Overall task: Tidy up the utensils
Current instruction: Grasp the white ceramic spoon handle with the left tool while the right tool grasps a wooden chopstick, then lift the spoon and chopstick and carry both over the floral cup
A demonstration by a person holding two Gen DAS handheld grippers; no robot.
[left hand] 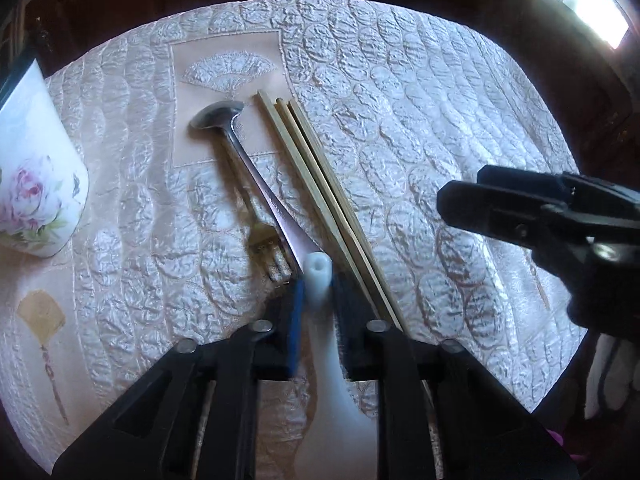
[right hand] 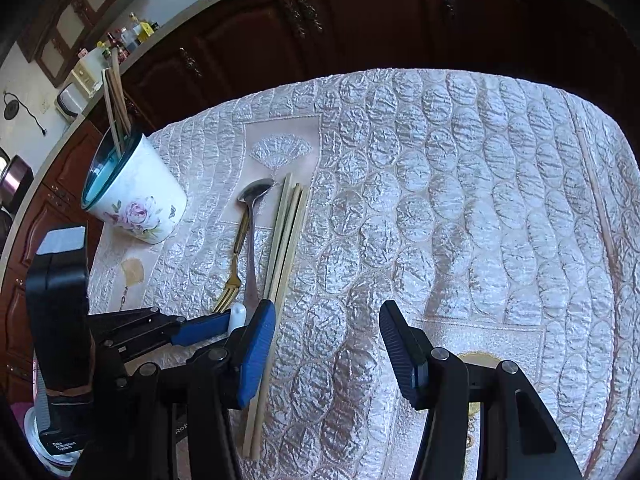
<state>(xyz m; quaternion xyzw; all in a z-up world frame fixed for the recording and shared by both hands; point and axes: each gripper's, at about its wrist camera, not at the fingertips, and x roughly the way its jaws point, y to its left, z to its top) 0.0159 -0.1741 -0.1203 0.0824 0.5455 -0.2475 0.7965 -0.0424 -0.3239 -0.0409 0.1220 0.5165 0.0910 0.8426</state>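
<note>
A round table covered in a shiny pale-pink quilted cloth [right hand: 440,208] with embroidered fan panels stands before dark wooden cabinets [right hand: 320,28] under a light countertop cluttered with bottles. On it lie a steel spoon [left hand: 240,152], a gold fork [right hand: 232,276] and pale wooden chopsticks [left hand: 320,200] side by side, near a floral white ceramic cup [right hand: 136,196] holding more chopsticks. The left gripper [left hand: 316,312] is clamped on a white plastic utensil handle [left hand: 320,280]; the right gripper [right hand: 328,352] hangs spread wide, empty.
</note>
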